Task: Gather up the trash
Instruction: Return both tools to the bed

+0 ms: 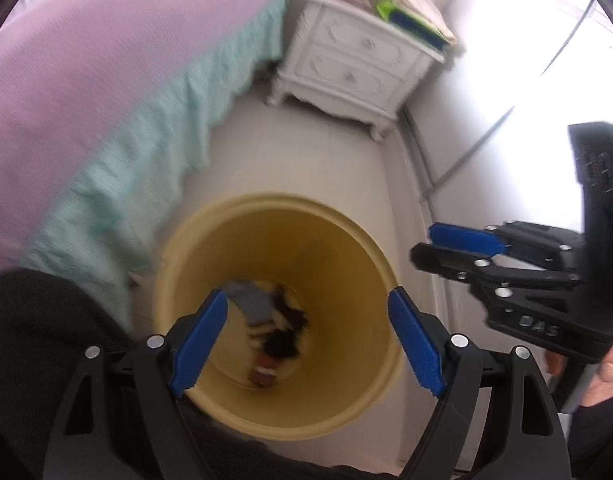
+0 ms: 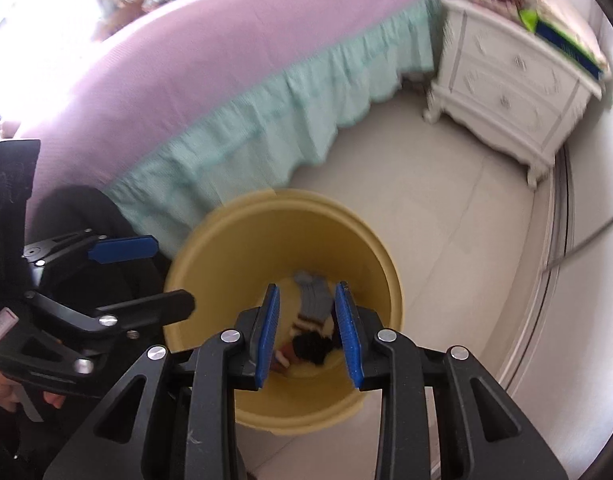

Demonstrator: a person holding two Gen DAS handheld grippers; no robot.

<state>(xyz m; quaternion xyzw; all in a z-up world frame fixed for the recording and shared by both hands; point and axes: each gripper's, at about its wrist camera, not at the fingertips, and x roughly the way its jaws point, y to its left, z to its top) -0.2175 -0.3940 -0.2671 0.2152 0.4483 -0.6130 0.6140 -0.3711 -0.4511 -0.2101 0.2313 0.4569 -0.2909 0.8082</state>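
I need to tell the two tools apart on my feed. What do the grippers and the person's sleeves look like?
Both the left gripper and the right gripper are black linkage frames with silver rivets and flat, ribbed blue pads. The right one's body carries raised lettering. The sleeves are dark. No cables show.

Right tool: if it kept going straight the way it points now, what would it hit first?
Probably the trash at the bottom of the yellow bin; the right tool aims into its mouth, nothing between. Depth is unclear.

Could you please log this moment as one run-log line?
left gripper: open, empty | right gripper: open, empty | yellow bin: on floor, trash inside
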